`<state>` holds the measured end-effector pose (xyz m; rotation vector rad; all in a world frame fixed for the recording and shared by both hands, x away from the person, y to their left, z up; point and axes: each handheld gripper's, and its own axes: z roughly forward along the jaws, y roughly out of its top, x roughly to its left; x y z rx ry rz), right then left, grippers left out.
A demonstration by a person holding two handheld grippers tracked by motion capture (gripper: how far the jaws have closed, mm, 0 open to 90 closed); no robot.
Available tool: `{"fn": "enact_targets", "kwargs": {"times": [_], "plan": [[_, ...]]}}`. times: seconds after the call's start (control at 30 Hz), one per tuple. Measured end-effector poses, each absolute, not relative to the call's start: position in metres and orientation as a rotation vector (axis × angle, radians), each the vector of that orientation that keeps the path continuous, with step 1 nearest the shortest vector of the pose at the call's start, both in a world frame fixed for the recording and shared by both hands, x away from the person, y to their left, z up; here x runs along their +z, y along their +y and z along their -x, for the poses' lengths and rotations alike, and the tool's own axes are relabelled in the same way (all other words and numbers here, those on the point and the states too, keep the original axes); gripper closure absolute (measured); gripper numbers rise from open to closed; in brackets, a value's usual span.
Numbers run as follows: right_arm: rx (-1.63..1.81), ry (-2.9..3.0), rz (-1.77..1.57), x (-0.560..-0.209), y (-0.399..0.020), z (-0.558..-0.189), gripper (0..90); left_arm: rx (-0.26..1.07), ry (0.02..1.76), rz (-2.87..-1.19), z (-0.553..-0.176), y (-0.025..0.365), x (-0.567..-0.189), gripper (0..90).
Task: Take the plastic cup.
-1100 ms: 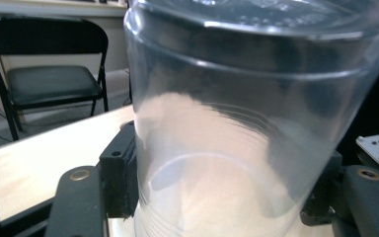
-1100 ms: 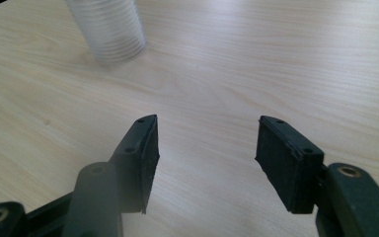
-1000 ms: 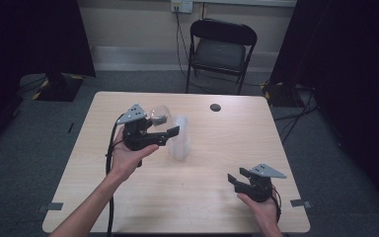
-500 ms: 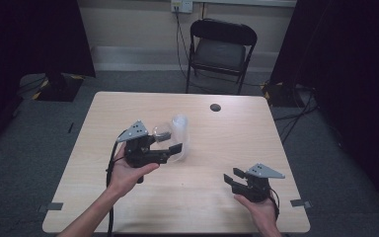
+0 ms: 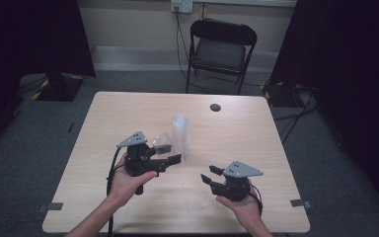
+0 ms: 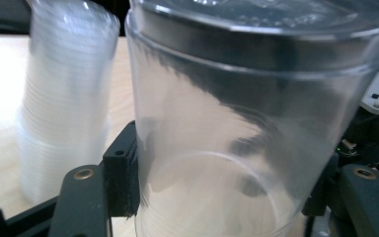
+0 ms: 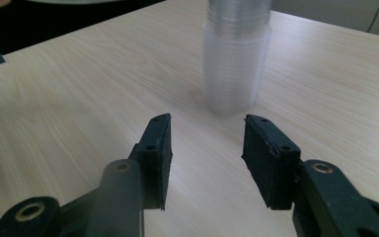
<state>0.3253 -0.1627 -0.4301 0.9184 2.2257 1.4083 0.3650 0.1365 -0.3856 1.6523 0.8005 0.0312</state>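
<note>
Clear plastic cup [image 6: 237, 123]: clamped in left gripper [image 5: 170, 159], beside stack [image 5: 180, 136], freed for setting down.
Right gripper [image 5: 208, 177]: jaws apart, empty, just closing, poised toward stack [image 7: 234, 59].
Table [image 5: 256, 133]: bare landing room.

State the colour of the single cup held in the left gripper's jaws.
Clear, colourless plastic cup, best seen in the left gripper view.

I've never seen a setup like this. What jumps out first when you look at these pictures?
Most striking is the clear plastic cup clamped between the jaws of the left hand-held gripper, close up in the left gripper view. Right behind it, a stack of clear cups stands upright near the middle of the wooden table. The right hand-held gripper hangs open and empty over the table's near right part, aimed at that stack.
</note>
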Motion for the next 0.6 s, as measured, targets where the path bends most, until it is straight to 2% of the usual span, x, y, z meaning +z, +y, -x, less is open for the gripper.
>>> {"fn": "enact_targets", "kwargs": {"times": [0.17, 0.3, 0.5, 0.6], "plan": [[1.455, 2.237, -0.869, -0.428, -0.15, -0.327, 53.9, -0.062, 0.821, -1.591, -0.367, 0.136, -0.395, 35.6], [1.48, 2.226, -0.812, -0.427, -0.14, -0.327, 59.0, -0.113, 0.842, -1.581, -0.369, 0.136, -0.4, 36.0], [1.519, 2.159, -0.733, -0.425, -0.133, -0.324, 61.7, -0.169, 0.832, -1.577, -0.368, 0.132, -0.407, 36.0], [1.546, 2.137, -0.682, -0.424, -0.13, -0.32, 65.4, -0.247, 0.852, -1.556, -0.37, 0.129, -0.414, 36.5]]}}
